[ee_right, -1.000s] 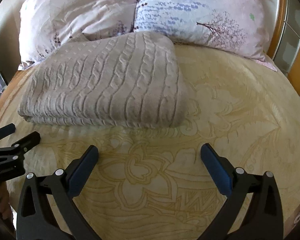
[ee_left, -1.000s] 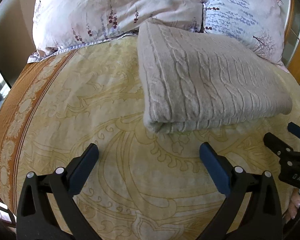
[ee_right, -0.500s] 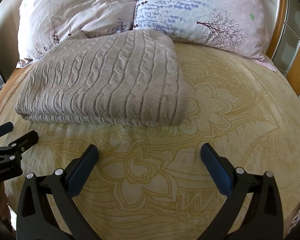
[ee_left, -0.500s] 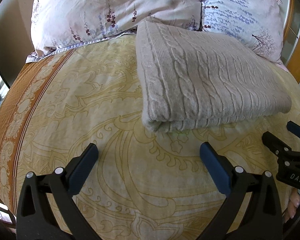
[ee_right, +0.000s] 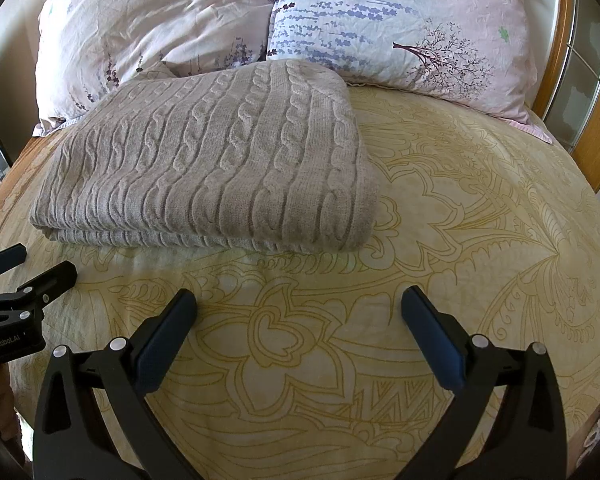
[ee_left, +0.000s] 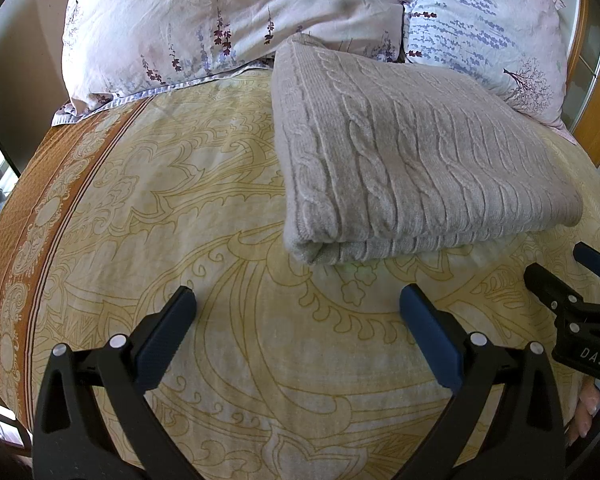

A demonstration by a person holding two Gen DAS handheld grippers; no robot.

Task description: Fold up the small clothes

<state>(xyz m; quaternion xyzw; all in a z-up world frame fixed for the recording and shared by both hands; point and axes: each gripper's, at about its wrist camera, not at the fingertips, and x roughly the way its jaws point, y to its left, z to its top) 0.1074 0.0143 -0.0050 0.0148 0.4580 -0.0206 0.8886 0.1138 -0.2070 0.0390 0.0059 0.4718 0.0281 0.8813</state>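
A grey cable-knit sweater [ee_left: 412, 152] lies folded into a thick rectangle on the yellow patterned bedspread [ee_left: 180, 208], its far edge against the pillows. It also shows in the right wrist view [ee_right: 216, 160]. My left gripper [ee_left: 298, 300] is open and empty, above the bedspread just short of the sweater's near left corner. My right gripper [ee_right: 300, 300] is open and empty, short of the sweater's near right corner. Each gripper shows at the edge of the other's view: the right one [ee_left: 568, 276] and the left one [ee_right: 32, 268].
Two floral pillows [ee_right: 152, 28] [ee_right: 412, 20] stand at the head of the bed behind the sweater. A wooden headboard frame [ee_right: 596, 128] runs along the right. An orange border strip [ee_left: 32, 216] marks the bedspread's left edge.
Both grippers have drawn back slightly and tilted, so the sweater sits a little higher in each view. The sweater has not moved. Both grippers stay open.
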